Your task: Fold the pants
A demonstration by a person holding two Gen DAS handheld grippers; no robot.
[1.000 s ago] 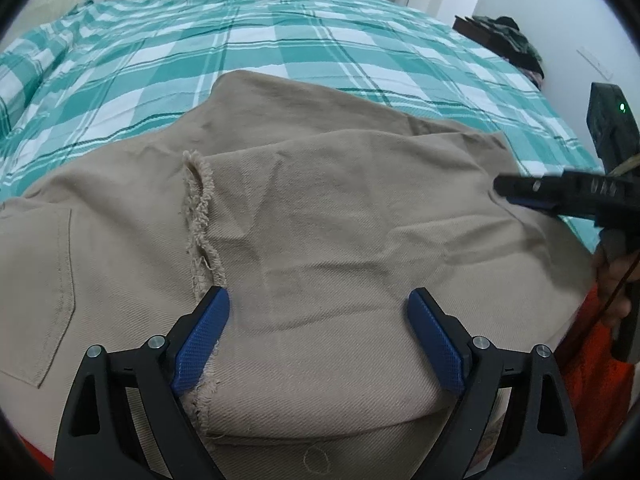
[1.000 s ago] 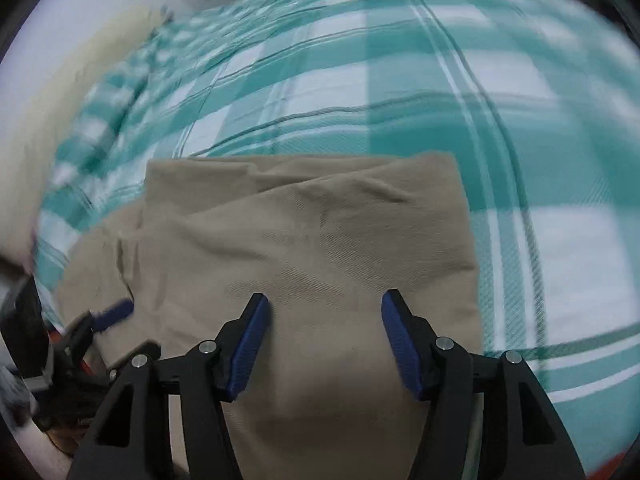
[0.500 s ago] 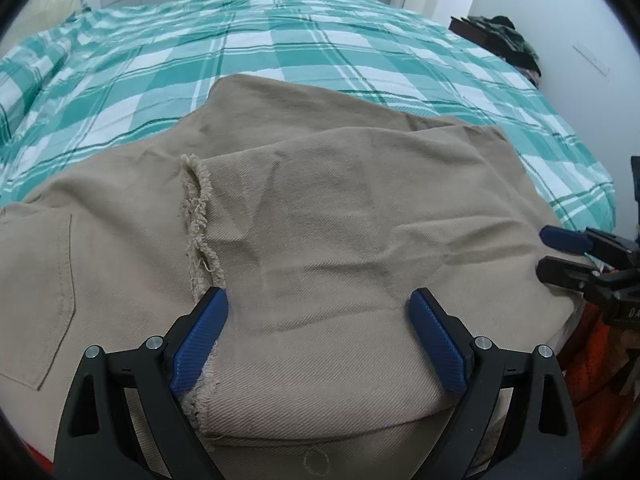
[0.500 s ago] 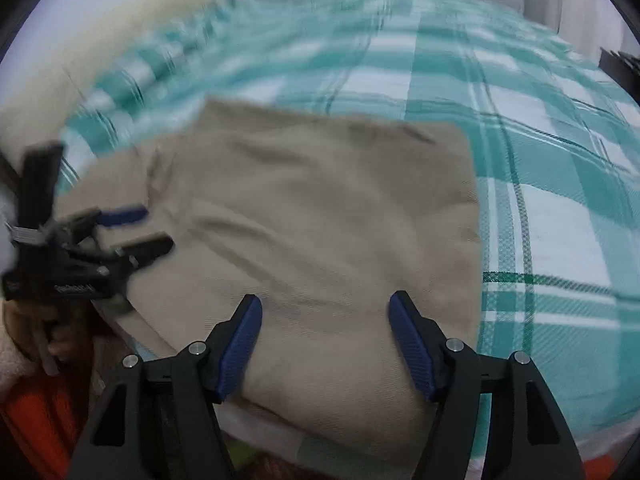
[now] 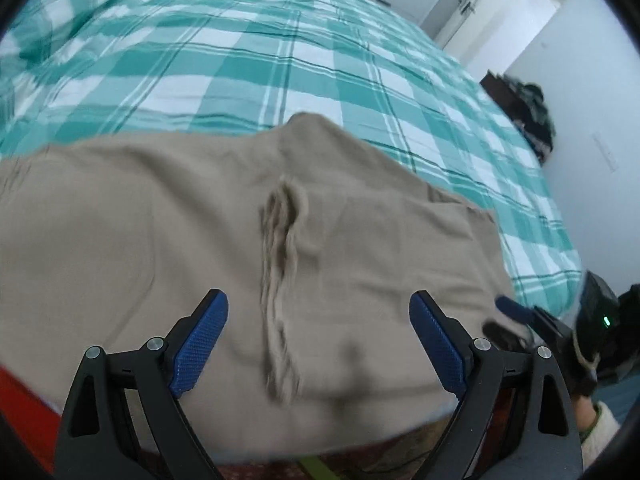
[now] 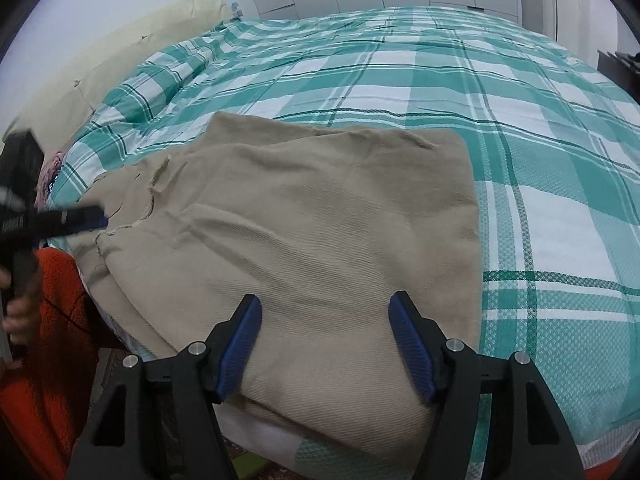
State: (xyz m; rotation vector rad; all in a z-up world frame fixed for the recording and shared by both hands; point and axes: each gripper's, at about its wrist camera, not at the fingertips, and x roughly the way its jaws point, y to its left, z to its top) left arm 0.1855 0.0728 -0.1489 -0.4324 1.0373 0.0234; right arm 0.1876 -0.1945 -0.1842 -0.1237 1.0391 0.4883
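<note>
Beige pants [image 5: 168, 216] lie folded on the near edge of the bed, with a frayed hem [image 5: 280, 240] running down the middle of the left wrist view. My left gripper [image 5: 318, 304] hangs open above the cloth, the hem between its fingers, nothing gripped. In the right wrist view the pants [image 6: 320, 208] show a neat right edge. My right gripper [image 6: 326, 308] hovers open over their near fold, holding nothing. Each view catches the other gripper: the right gripper [image 5: 508, 316] at the pants' right edge, the left gripper [image 6: 76, 216] at their left edge.
A teal and white plaid bedspread [image 6: 440, 80] covers the bed beyond the pants. A plaid pillow [image 6: 160, 76] and cream headboard [image 6: 120, 48] are at far left. A dark stand with clothes [image 5: 528, 108] and a white door [image 5: 500, 8] stand at right. An orange sleeve [image 6: 52, 312] is near the left gripper.
The left wrist view has shifted and blurred: the frayed hem went from by the left finger to midway between both. The right gripper drew back to the bed's near edge.
</note>
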